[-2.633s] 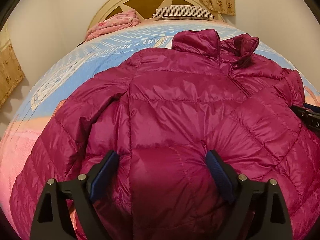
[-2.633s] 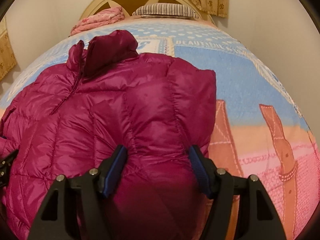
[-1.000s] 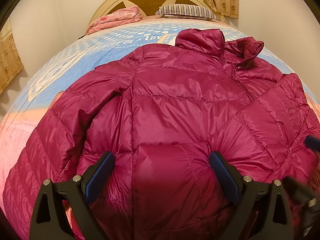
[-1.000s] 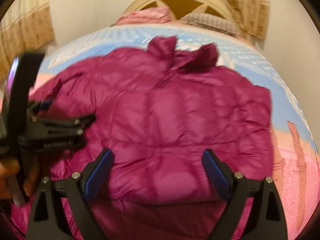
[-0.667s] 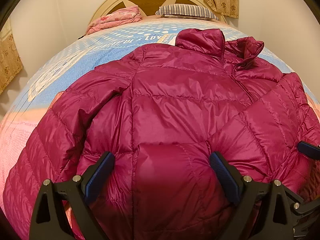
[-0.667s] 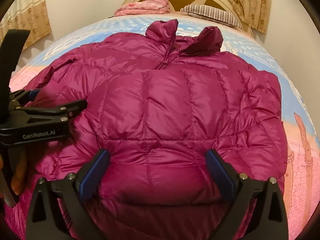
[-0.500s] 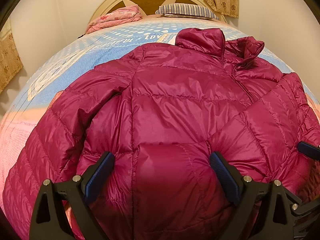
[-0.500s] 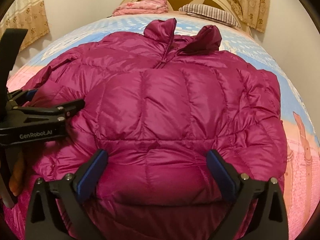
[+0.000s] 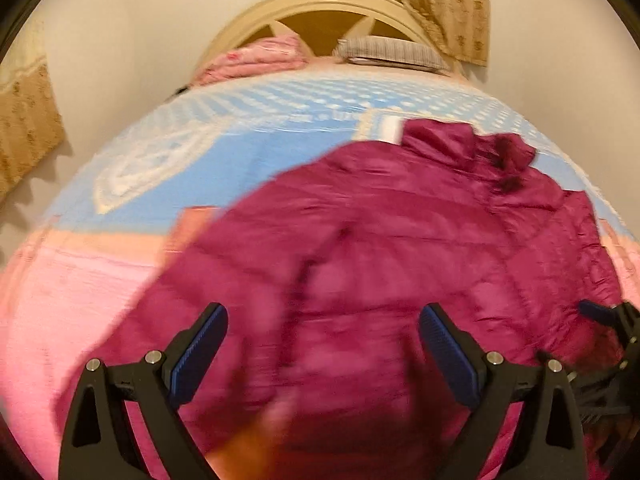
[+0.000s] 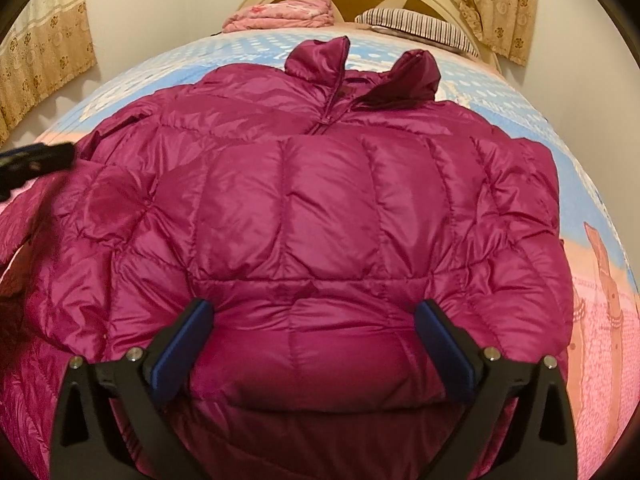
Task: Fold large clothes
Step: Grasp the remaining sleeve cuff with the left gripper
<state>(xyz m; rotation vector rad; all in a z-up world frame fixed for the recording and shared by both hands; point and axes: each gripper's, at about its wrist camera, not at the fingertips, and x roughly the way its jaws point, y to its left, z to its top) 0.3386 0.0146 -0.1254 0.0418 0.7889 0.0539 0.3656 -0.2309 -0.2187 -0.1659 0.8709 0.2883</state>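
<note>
here the magenta jacket lies spread on the bed; left gripper and right gripper both gape wide above it, gripping nothing.

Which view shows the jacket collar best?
Right wrist: the collar is sharp, both flaps and the zipper visible. The left wrist view shows it motion-blurred, off to the right.

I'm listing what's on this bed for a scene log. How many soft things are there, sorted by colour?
Magenta: 1, the puffer jacket
Pink: 1, the folded blanket by the headboard
Striped: 1, the pillow
Blue and pink: 1, the bedspread under it all
Total: 4
</note>
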